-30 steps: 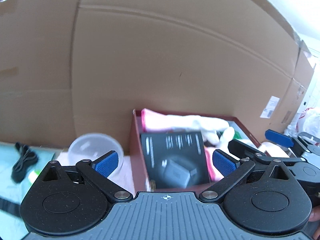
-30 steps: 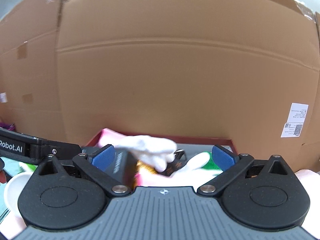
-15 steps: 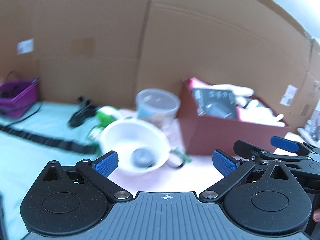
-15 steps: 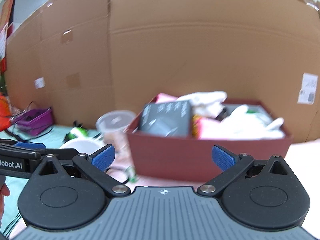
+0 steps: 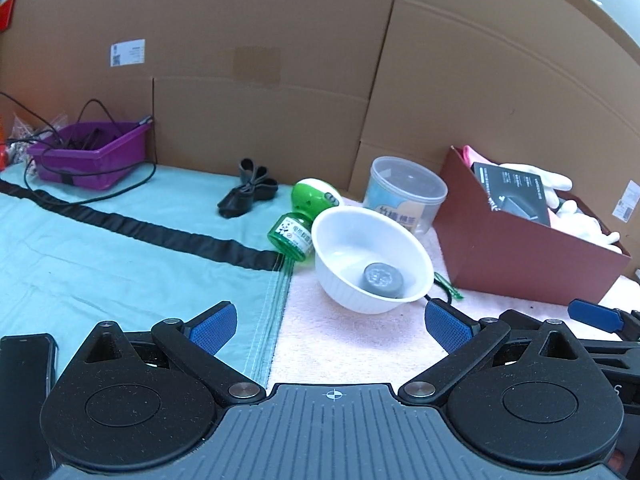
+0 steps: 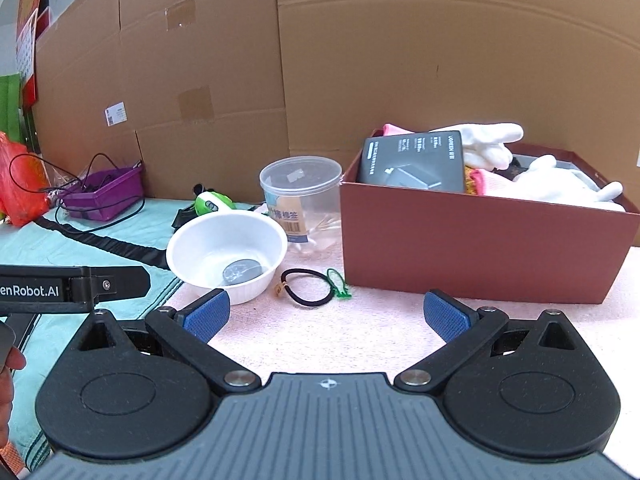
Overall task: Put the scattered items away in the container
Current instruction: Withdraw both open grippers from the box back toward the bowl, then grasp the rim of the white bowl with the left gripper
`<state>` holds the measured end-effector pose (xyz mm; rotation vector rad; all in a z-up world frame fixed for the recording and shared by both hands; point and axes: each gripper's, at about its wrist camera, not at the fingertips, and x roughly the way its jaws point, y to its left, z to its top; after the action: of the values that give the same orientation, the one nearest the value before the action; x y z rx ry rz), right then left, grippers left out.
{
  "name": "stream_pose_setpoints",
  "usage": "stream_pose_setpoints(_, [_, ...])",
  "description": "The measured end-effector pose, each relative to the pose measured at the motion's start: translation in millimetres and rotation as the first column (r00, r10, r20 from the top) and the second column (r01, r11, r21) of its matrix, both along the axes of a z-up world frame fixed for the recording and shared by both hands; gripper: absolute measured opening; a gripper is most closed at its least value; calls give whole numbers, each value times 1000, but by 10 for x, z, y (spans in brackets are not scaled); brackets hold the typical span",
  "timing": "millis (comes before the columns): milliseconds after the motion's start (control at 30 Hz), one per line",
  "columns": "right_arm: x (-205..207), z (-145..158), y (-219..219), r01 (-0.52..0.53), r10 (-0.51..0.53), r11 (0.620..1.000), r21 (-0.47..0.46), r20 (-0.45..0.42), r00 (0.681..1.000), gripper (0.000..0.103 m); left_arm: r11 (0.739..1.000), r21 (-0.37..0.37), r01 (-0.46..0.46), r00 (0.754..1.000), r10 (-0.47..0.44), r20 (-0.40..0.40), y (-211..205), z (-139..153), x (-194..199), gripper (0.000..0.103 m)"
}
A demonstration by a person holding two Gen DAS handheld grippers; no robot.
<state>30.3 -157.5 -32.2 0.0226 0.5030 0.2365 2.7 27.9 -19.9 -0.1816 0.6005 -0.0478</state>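
Container: dark red rectangular cardboard box [image 6: 480, 240] stands at the right of the surface, on the pale pink foam mat [image 6: 360, 332], already part filled.
Left on the surface, far left: black folded strap [image 5: 246, 192] lies on the teal cloth [image 5: 120, 264], well apart from the box.
Left, next: green and white plastic mosquito-repellent bottle [image 5: 306, 216] lies tipped on its side, touching the bowl's rim.
Left, middle: white ribbed plastic bowl [image 6: 192, 248] holds a grey round disc [image 6: 242, 271]; behind it stands a clear round plastic tub [image 6: 300, 196] just beside the box wall.
Left, in front of box: black elastic hair tie [image 6: 306, 286] with a green tag [image 6: 338, 284].
Done: black flat product carton [image 6: 414, 162], white gloves [image 6: 560, 180] and pink cloth [image 6: 394, 129] sit inside the box.
Left gripper [image 5: 328, 324]: spread wide, holding nothing, facing the bowl.
Right gripper [image 6: 326, 316]: spread wide, holding nothing, low before the hair tie.
Progress: judged roughly half done; five or six loose things remain.
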Motion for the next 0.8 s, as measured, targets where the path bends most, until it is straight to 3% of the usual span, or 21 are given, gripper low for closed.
stream_pose_setpoints(367, [213,-80,120,-4,4,1000,13,-18,1000,103,1000,-10,-1,1000,1,-11,154,-12,307,103])
stream_pose_setpoints(800, [657,-204,313,-3,2,1000,-13,-47,999,95,998,-46,50,993,-54,-101,211,-230,839,76])
